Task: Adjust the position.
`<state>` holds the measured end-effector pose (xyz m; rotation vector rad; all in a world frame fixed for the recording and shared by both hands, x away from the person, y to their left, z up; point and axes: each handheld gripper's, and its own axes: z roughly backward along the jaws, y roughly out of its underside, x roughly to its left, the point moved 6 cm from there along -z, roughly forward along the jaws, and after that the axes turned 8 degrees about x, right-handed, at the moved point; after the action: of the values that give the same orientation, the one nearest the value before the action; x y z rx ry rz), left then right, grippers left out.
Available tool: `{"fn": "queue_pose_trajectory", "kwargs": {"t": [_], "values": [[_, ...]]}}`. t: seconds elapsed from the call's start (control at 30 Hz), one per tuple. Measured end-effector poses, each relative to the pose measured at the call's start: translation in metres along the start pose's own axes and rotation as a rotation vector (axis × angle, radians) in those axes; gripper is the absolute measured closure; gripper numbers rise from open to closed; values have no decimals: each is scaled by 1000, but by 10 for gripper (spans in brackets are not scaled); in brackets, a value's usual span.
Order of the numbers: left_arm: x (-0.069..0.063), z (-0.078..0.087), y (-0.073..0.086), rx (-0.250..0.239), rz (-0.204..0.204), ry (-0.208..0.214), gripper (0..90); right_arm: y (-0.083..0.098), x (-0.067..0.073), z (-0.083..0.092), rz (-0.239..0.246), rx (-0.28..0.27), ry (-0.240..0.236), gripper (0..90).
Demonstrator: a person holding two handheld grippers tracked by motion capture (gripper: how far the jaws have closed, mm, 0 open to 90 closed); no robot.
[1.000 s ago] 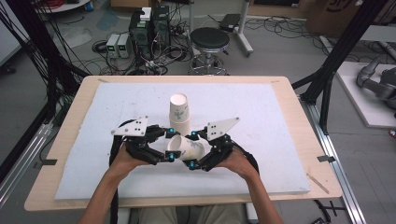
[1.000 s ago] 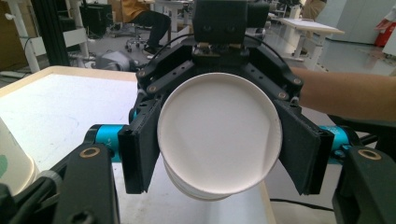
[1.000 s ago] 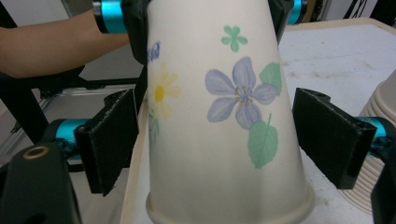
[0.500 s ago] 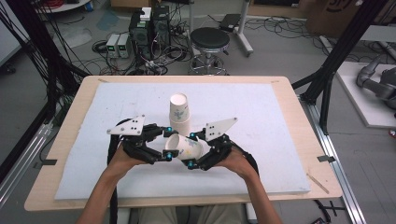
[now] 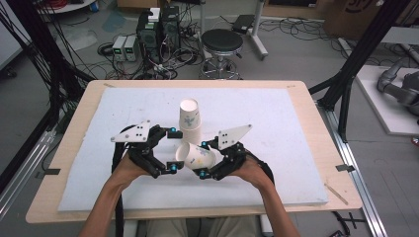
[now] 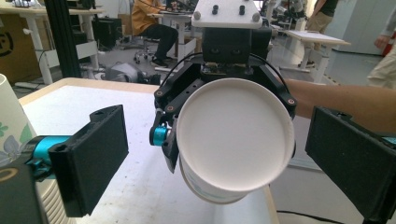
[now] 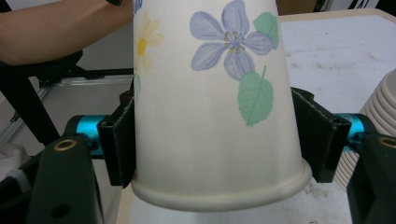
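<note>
My right tongs (image 5: pixel 206 159) clamp a flowered paper cup (image 5: pixel 196 157) near its rim, their jaws having just closed in on it; the pads press both sides of its wall. The cup lies level above the table (image 5: pixel 296 148), its closed base turned toward my left tongs (image 5: pixel 171 150). Those have just sprung wide: their jaws stand apart on either side of the base, touching nothing. In the left gripper view the cup (image 6: pixel 233 144) shows its round white bottom between my open pads. Just behind both tongs a stack of cups (image 5: pixel 190 118) stands upside down on the white mat (image 5: pixel 276 118).
</note>
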<state>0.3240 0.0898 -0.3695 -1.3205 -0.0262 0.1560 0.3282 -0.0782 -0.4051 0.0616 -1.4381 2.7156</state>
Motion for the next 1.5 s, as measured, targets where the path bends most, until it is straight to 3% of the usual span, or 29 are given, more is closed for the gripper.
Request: {"fn": "queue_pose_trajectory", "kwargs": {"t": [0.1,0.27,0.43,0.6,0.73,0.83,0.97,1.0,1.1,1.27,1.5], "values": [[1,1,1,9,6,-3,59,1,0,1,-7,8,6,268],[2,3,5,96,10,-28,59,3,-1,2,-19,45,30,269],[-3,6,4,186,-17,-28,59,5,0,4,-16,171,75,270],[-3,3,10,372,-46,-95,59,3,0,9,-21,290,108,270],[-3,0,13,426,-39,-73,59,3,0,11,-16,404,124,270],[0,-4,17,504,-37,-73,59,3,0,12,-14,480,123,270],[4,-6,22,570,-22,-58,59,2,0,10,4,537,117,270],[5,-7,23,584,-20,-55,59,2,1,10,-15,566,118,270],[6,-7,26,641,-25,-53,59,2,1,9,-10,618,118,270],[7,-7,30,678,-10,-47,59,-1,1,9,-3,667,118,270],[6,-15,33,702,-11,-30,59,-5,0,8,1,688,111,270]]}}
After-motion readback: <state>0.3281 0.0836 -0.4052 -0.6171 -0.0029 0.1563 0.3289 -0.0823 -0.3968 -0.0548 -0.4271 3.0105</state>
